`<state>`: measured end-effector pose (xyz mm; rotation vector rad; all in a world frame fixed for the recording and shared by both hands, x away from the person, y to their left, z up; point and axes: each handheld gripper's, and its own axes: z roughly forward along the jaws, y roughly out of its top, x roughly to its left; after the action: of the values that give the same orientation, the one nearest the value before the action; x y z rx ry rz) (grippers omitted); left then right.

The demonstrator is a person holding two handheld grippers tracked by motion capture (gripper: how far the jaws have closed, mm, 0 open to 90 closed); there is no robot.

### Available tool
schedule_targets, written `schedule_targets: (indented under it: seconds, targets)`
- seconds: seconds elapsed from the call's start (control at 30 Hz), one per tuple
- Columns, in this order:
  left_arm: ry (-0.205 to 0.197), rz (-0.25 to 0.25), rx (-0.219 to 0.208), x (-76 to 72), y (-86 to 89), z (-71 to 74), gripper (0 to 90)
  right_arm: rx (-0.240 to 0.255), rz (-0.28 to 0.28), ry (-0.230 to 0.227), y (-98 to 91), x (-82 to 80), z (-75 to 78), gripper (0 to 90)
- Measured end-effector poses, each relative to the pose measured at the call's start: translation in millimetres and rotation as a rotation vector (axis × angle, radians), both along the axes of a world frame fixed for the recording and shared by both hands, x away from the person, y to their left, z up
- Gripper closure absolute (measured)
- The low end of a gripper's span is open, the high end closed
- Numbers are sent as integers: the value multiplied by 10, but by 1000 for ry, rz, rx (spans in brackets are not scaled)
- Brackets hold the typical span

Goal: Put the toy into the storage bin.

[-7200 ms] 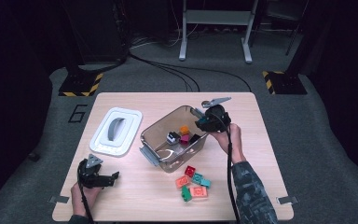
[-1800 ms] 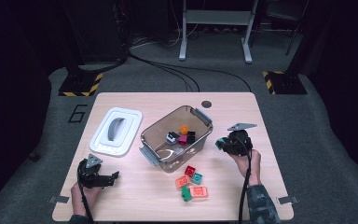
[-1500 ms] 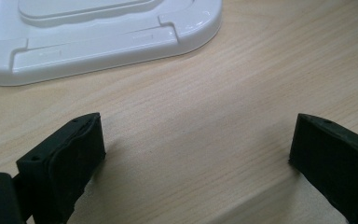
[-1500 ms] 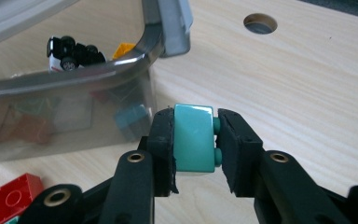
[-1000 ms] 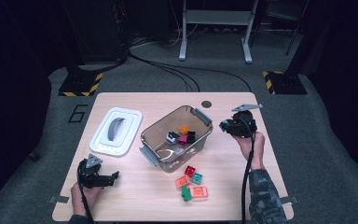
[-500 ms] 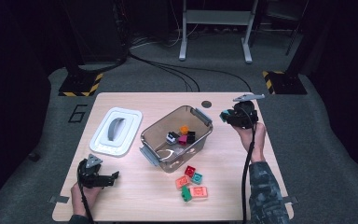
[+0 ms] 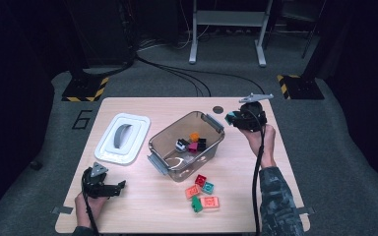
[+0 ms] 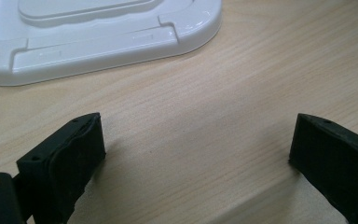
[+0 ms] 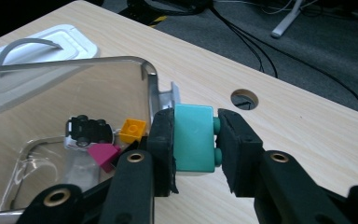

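Observation:
My right gripper (image 9: 195, 140) is shut on a teal brick (image 9: 194, 137), held above the table just right of the clear plastic bin (image 7: 187, 147). In the high view this right gripper (image 7: 232, 118) hovers beside the bin's far right corner. The bin (image 9: 147, 77) holds a black toy car (image 9: 87, 129), an orange brick (image 9: 133, 129) and a magenta brick (image 9: 105, 154). My left gripper (image 7: 120, 186) rests near the table's front left, open. Its jaws stand wide apart over bare wood in the left gripper view (image 8: 196, 158).
A white lid (image 7: 123, 137) with a grey handle lies left of the bin. Several loose bricks (image 7: 202, 191) in red, teal, green and salmon sit in front of the bin. A round hole (image 7: 218, 109) marks the table's far side.
The right hand has carried the teal brick away from the table's right side, up and toward the bin's far right corner. The left gripper has stayed put.

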<state>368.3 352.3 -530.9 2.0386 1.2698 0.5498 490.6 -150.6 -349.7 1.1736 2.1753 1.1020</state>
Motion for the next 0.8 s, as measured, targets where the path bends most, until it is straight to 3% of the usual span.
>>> schedule_targets:
  seconds: [0.43,0.6,0.8]
  targets:
    - [-1,-1,-1,-1,-1,-2,33,-34,97,7,316,-66,-8,675]
    - [-2,-1,-2,0,-1,-2,34,-79,148,10,447,-94,-69,674]
    - [-3,0,0,-1,0,-2,34,-127,178,57,575,-113,-175,673]
